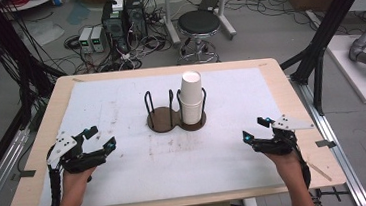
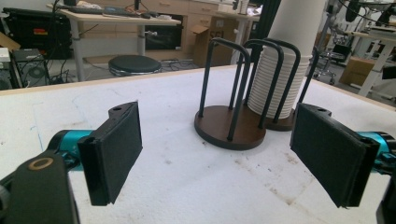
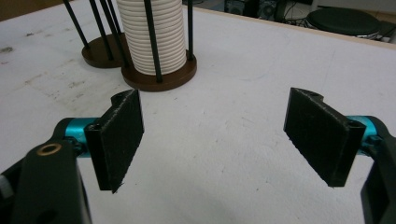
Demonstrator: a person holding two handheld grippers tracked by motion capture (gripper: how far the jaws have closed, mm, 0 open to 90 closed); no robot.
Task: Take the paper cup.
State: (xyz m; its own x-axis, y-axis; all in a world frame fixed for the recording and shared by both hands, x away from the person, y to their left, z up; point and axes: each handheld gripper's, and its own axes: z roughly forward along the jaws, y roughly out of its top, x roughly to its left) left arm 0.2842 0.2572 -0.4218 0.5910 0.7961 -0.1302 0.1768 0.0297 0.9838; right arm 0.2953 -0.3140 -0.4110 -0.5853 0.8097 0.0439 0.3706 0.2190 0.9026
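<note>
Two hand-held grippers are resting low over the white sheet that is covering the worktop [image 1: 38, 196], one at each near corner, and both are standing with their jaws wide apart and nothing between the pads. The left hand-held gripper [image 1: 99, 139] is sitting at the person's left, its black pads [image 2: 114, 149] angling toward the middle of the worktop; the right hand-held gripper [image 1: 254, 129] is mirroring it on the other side, well apart from the first. Between them, toward the far half of the sheet, one double cup holder [image 1: 162, 120] is standing: two round brown bases are joining side by side, each ringed by upright black wire loops that seem meant to be keeping a stack from toppling. The right-hand bay is carrying one tall stack of white paper cups [image 1: 191, 98], nested upright inside its loops; the individual cups are too many and too tightly ribbed to be counted. The left-hand bay is sitting empty, which suggests that cups are meant to be going across into it. Both grippers are pointing at the holder from a distance, touching nothing, probably so that either one can be reaching for the top of the stack. Beyond the worktop one black stool [image 1: 199, 24] is standing on the floor.
</note>
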